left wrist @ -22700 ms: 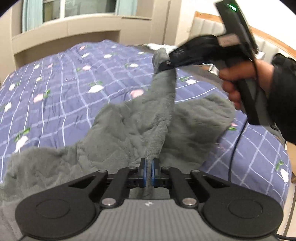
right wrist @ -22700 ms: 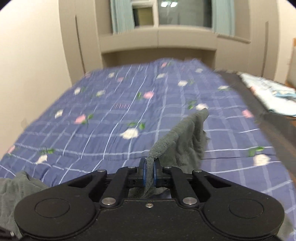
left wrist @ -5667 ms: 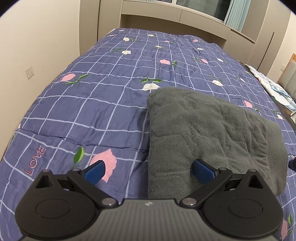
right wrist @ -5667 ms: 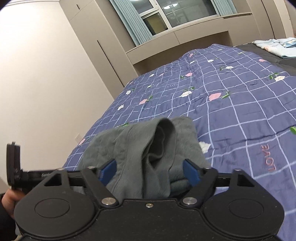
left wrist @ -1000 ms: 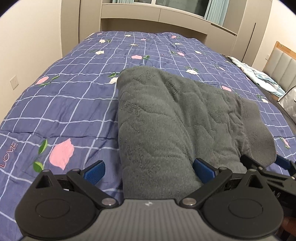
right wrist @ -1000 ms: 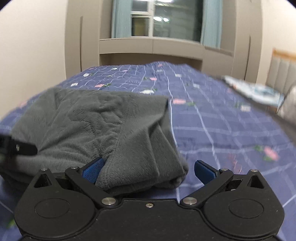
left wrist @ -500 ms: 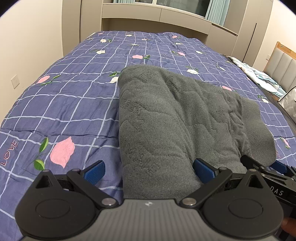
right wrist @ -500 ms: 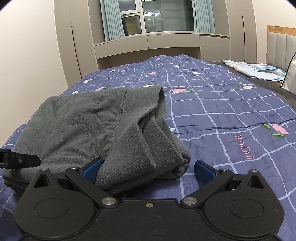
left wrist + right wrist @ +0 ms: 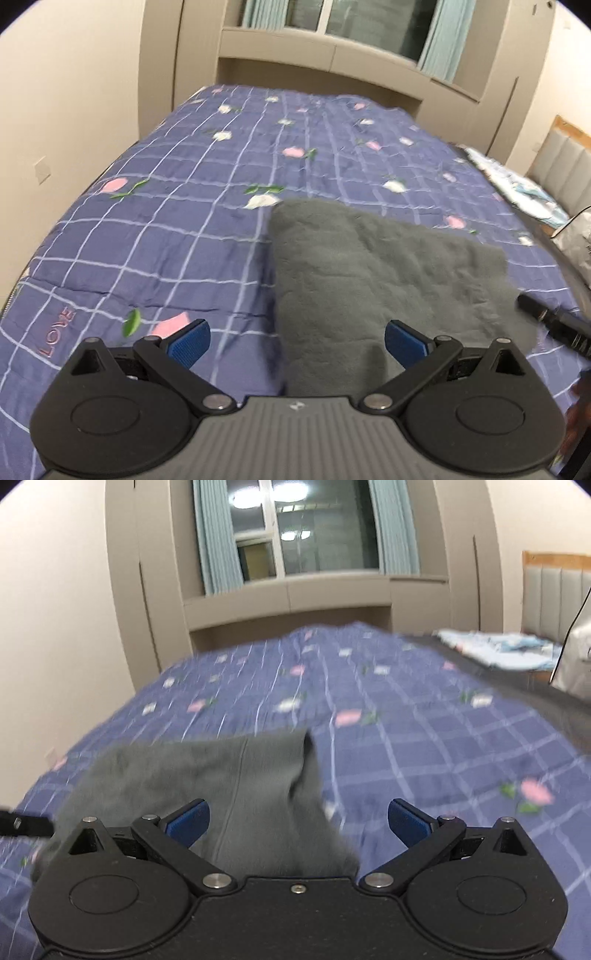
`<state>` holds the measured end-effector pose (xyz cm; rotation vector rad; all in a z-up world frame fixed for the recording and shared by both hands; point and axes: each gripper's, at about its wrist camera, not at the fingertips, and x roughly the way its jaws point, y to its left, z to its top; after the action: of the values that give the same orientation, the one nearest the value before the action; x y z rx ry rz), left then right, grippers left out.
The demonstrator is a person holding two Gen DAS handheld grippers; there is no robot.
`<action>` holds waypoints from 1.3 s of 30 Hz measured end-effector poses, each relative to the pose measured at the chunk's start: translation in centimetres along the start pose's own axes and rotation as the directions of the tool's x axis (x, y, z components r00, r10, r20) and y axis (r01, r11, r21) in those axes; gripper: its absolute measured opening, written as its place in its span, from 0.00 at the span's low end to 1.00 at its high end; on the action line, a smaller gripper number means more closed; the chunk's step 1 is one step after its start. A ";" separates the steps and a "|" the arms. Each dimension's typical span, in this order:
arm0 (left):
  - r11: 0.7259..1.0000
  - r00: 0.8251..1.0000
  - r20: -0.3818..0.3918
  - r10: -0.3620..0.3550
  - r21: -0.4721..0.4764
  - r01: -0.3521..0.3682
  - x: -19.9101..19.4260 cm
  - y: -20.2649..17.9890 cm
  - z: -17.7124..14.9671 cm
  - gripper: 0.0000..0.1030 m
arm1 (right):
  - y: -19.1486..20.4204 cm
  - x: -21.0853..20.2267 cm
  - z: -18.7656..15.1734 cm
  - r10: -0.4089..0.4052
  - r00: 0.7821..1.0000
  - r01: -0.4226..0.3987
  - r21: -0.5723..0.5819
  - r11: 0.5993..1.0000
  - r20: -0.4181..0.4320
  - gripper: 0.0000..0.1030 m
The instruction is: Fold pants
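Motion blur softens both wrist views, most heavily the right one, where the quilt's checks smear into streaks. Gray fleece pants (image 9: 373, 280) lie folded into a thick bundle on the blue flowered quilt (image 9: 177, 229); their near end is cut off behind each gripper's body, so the full outline cannot be seen. From the left wrist camera the bundle's long side runs from lower centre toward the right, its far corner pointing at the window wall. From the right wrist camera a ribbed band end (image 9: 258, 775) faces the lens. The left gripper (image 9: 297, 341) is spread wide and holds nothing, its blue pads (image 9: 404, 345) clear of the cloth. The right gripper (image 9: 298, 821) is likewise wide apart and empty above the pants (image 9: 207, 775). Only a dark tip of the right gripper (image 9: 554, 325) shows at the left view's edge.
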<state>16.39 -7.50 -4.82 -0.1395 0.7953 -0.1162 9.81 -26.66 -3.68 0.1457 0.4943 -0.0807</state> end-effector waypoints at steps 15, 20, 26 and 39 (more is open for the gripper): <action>1.000 0.998 -0.067 -0.003 0.020 0.004 2.4 -0.1 -2.1 1.00 | 0.0 6.6 -0.9 -0.132 0.987 0.116 -0.173 0.978 -0.086 0.99; 1.000 0.997 -0.073 -0.001 0.021 0.003 1.9 0.2 -1.6 1.00 | -0.6 6.4 -0.8 -0.123 0.988 0.111 -0.124 0.986 -0.095 1.00; 0.999 0.997 -0.078 0.010 0.035 -0.007 1.0 0.2 -0.8 0.99 | -0.7 3.9 0.4 -0.093 0.988 0.085 -0.069 0.994 -0.125 1.00; 0.999 0.995 -0.104 -0.005 0.052 0.011 0.9 0.2 -1.9 1.00 | -1.2 1.4 -1.8 -0.060 0.986 0.051 -0.062 0.997 -0.158 1.00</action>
<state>15.71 -7.59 -6.81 -0.0876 0.8950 -0.1529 10.05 -27.63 -6.06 0.0822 0.6602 -0.1097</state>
